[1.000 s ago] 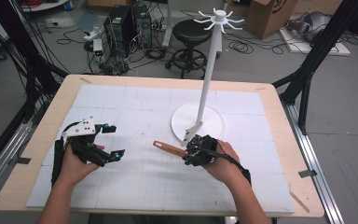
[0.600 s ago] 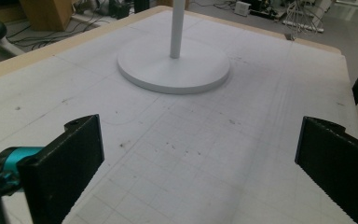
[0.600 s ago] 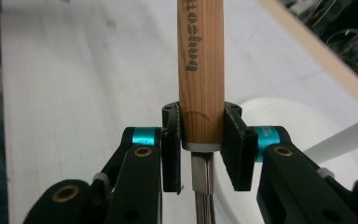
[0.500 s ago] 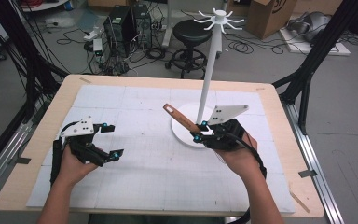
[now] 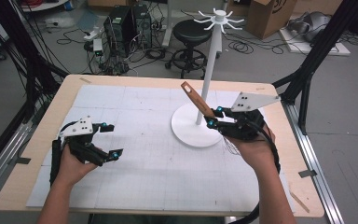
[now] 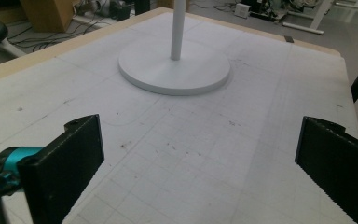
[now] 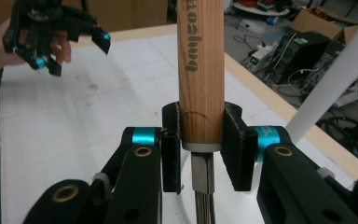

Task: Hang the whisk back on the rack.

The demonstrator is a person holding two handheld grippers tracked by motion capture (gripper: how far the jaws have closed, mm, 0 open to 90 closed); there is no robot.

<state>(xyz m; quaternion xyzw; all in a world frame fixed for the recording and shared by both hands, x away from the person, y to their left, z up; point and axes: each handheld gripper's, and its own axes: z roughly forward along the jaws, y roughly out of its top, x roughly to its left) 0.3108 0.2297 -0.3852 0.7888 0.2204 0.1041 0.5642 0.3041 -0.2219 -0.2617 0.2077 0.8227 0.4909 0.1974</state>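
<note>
Pretty even, soft overhead room light, no harsh glare, just faint shadows under the hands on the table (image 5: 158, 186), and both gripper views go a bit soft and grainy, background especially blurry.

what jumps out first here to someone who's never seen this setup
The right tool is shut on a wooden-handled utensil, its handle tilted up beside the tall white stand at the table's right. The left tool hangs wide open over bare gridded mat at the left.
</note>
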